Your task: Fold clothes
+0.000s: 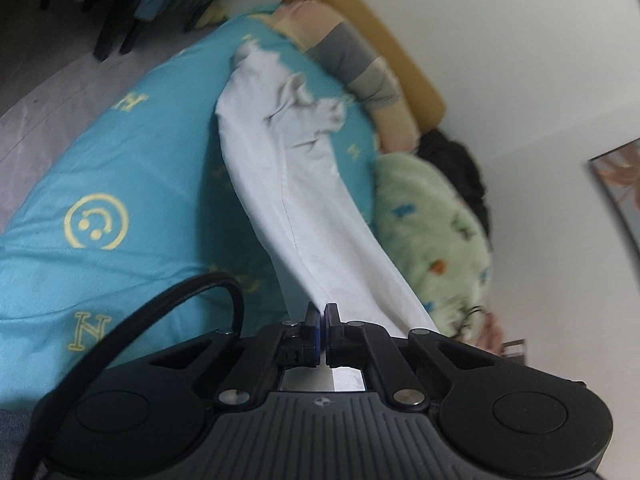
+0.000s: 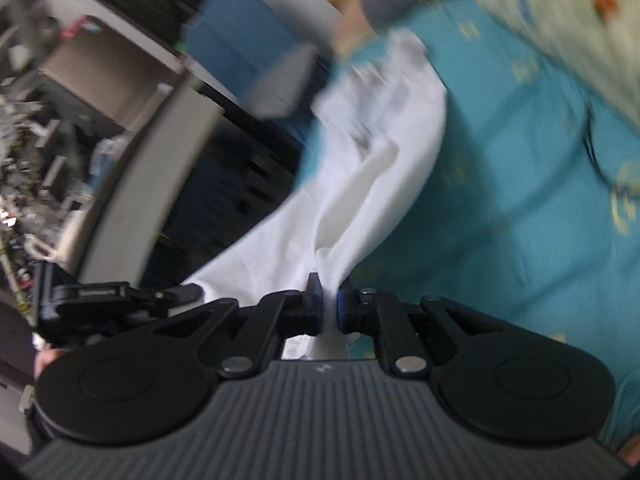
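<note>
the garment [image 1: 280, 168] stretches from the bedspread [image 1: 120, 168] up into both grippers' closed jaws, pillow [image 1: 432, 232] to its right, headboard [image 1: 384, 44] behind against the wall [image 1: 520, 60].

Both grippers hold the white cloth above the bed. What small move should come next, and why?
Probably draw the two apart to stretch the edge flat: the left gripper and right gripper each pinch the white cloth, which trails crumpled onto the blue bedcover.

White wall [image 1: 500, 60] behind a yellow headboard [image 1: 384, 36] — grey floor [image 1: 44, 92], dark chair legs [image 1: 116, 36]
</note>
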`<state>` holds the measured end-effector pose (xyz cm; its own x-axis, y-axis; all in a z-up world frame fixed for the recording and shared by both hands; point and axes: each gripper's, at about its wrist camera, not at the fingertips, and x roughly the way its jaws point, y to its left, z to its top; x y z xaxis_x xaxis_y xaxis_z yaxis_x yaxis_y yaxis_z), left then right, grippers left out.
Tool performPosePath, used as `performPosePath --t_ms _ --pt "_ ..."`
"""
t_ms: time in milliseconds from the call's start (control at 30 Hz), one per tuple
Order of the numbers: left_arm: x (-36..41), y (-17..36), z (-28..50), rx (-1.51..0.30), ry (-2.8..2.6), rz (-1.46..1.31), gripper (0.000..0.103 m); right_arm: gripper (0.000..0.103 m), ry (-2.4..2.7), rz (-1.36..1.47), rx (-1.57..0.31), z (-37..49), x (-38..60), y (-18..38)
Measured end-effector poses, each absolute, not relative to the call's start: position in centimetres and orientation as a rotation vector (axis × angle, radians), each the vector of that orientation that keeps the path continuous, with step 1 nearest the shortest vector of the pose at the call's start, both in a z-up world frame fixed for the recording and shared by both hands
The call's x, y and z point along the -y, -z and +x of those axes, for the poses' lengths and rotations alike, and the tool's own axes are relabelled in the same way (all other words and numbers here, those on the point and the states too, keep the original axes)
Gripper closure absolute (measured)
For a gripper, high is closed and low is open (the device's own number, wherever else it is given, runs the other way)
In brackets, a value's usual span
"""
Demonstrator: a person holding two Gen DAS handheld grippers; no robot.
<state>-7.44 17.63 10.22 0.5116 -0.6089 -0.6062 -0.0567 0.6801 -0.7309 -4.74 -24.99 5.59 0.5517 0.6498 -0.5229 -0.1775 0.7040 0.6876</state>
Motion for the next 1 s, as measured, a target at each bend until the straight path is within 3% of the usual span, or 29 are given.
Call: performPosePath --t_ms 167,433,667,1000 --pt "-18.6 -11.0 -12.3 -0.984 0.406 -0.85 0.101 0.093 -0.579 0.599 -0.771 -7.7 26.8 -9.1" --pt "-17.4 -5.3 -16.8 -1.115 0.378 -0.935 0.102 0.093 -0.541 0.661 -0.906 -13.4 28.4 -3.6" --pt "-18.2 -5.3 -8.2 -1.039 0.315 -0.887 0.101 0.093 -0.531 0.645 -0.798 -8.0 27.7 -3.8" --pt "-14.9 -3.8 6.8 -0.795 0.127 -0.603 0.101 0.093 -0.395 0.503 -0.71 9.0 25.1 -0.8"
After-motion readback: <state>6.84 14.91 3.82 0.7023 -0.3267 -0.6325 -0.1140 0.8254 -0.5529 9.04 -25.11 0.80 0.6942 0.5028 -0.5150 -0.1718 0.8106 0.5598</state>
